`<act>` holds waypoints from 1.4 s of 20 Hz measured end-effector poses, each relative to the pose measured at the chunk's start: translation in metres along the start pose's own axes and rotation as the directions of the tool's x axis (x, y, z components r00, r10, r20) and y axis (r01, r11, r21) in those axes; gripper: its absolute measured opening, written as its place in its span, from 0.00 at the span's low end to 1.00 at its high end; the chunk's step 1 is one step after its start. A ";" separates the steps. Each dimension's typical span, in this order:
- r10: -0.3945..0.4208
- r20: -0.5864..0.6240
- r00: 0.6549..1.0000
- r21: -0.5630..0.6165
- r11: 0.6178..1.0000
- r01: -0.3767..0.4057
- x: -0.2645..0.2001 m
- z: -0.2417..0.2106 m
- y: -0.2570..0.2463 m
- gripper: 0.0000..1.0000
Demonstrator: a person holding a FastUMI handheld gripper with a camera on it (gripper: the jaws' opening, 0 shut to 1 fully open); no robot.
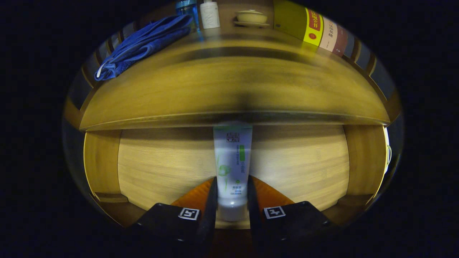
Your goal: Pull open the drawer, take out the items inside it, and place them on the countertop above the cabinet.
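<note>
- White plastic tube with green print (pixel 232 168) stands between the two fingers of the gripper (pixel 232 200), cap end toward the camera.
- Both fingers press on the sides of the tube, with only its width between them.
- The tube is over the open light wooden drawer (pixel 161 165).
- Beyond the drawer, on the wooden countertop (pixel 229 82), lie a blue cloth (pixel 143 43), a white bottle (pixel 209 14) and books (pixel 312 27).

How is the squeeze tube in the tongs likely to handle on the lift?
The squeeze tube, clamped near its cap by the tongs, probably has soft walls that dent under pressure. Its glossy plastic could slip. Its long body beyond the grip, over the open drawer, may sag or swing.
</note>
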State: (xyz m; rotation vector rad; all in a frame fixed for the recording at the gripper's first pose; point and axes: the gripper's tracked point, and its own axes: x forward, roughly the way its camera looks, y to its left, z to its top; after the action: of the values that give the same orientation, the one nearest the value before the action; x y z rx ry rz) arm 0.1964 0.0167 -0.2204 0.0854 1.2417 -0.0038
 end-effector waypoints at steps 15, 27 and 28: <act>0.120 0.193 0.974 -0.085 0.991 -0.105 -0.113 0.017 0.041 0.51; 0.191 0.340 0.921 -0.052 0.982 -0.184 -0.174 0.027 0.048 0.51; 0.201 0.362 0.910 -0.049 0.979 -0.197 -0.180 0.035 0.051 0.51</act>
State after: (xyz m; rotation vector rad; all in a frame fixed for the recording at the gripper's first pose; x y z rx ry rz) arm 0.1734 0.0572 -0.0359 0.1930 0.8543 0.1584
